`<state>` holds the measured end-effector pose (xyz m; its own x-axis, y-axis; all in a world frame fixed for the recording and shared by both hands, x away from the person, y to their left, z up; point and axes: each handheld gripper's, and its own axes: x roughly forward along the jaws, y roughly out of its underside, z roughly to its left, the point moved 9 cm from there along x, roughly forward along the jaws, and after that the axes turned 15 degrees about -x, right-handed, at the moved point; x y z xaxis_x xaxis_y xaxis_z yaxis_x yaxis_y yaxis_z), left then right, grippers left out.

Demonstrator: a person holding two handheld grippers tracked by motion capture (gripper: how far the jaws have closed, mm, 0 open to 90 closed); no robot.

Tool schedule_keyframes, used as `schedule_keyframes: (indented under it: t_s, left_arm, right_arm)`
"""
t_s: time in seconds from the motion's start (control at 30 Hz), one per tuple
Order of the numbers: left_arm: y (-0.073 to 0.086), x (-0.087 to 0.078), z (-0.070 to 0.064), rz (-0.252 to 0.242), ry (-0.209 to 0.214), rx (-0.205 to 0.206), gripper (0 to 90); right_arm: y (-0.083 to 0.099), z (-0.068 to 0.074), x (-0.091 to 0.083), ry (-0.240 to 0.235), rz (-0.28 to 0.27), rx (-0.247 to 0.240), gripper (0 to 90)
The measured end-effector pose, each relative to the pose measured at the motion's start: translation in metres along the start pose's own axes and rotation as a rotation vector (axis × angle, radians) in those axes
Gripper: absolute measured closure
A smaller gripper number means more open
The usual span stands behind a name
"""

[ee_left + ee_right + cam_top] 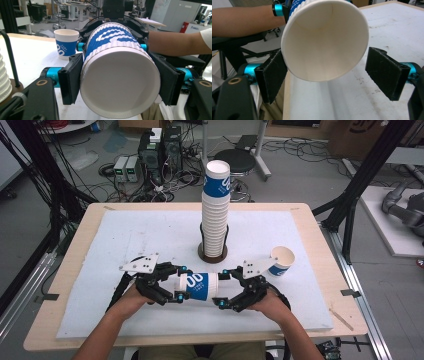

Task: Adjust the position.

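**Cup Held Sideways Between Two Claws**

From the high view, the paper cup point(199, 286) lay on its side above the bench point(320, 270), its long axis running left to right between the left claw point(172, 282) and right claw point(226, 289). A tall cup stack point(215, 215) stood behind it, a lone cup point(281, 260) to the right.

In the left gripper view, the left claw point(117, 82) clamped the cup's base end.

In the right gripper view, the right claw point(325, 75) stood wide, its pads clear of the rim facing it.
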<state>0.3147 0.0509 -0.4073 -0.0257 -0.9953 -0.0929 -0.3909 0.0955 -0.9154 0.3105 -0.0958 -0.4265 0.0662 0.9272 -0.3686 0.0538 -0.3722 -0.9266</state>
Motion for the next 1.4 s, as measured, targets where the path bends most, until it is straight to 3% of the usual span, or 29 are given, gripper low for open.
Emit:
schedule_keyframes:
  t_s: [0.03, 0.1, 0.27, 0.47, 0.8, 0.9, 1.0, 1.1, 1.23, 1.4]
  left_arm:
    - [0.000, 0.000, 0.000, 0.000, 0.000, -0.001, 30.4]
    - [0.000, 0.001, -0.001, -0.004, 0.006, -0.004, 30.4]
    - [0.001, 0.002, -0.001, 0.000, 0.010, -0.004, 30.4]
    - [0.001, 0.001, -0.001, -0.005, 0.011, -0.001, 31.4]
    - [0.007, 0.002, 0.001, 0.033, -0.029, -0.004, 31.5]
    - [0.009, 0.003, 0.002, 0.053, -0.061, -0.015, 30.3]
    - [0.012, 0.004, 0.006, 0.066, -0.096, -0.096, 18.9]
    - [0.014, 0.003, 0.008, 0.092, -0.130, -0.108, 16.7]
    - [0.013, -0.001, 0.006, 0.138, -0.163, -0.085, 16.7]
    - [0.008, -0.004, 0.003, 0.192, -0.192, -0.050, 16.7]
  right_arm:
    - [0.000, -0.002, 0.000, 0.017, -0.001, -0.011, 18.3]
    - [-0.001, 0.000, 0.000, -0.007, -0.006, 0.000, 18.3]
    - [-0.001, 0.000, 0.002, -0.012, -0.011, -0.011, 18.5]
    - [-0.003, 0.001, 0.000, -0.016, -0.020, -0.038, 27.2]
    - [0.000, 0.000, 0.000, -0.014, 0.008, -0.046, 32.7]
    - [0.001, 0.000, 0.000, -0.015, 0.015, -0.046, 33.0]
    - [0.001, 0.000, 0.000, -0.019, 0.020, -0.046, 33.1]
    - [0.002, 0.000, 0.001, -0.023, 0.032, -0.045, 33.1]
    - [0.002, -0.002, -0.002, -0.018, 0.058, -0.046, 33.2]
    - [0.000, -0.005, -0.005, -0.009, 0.133, -0.073, 33.1]
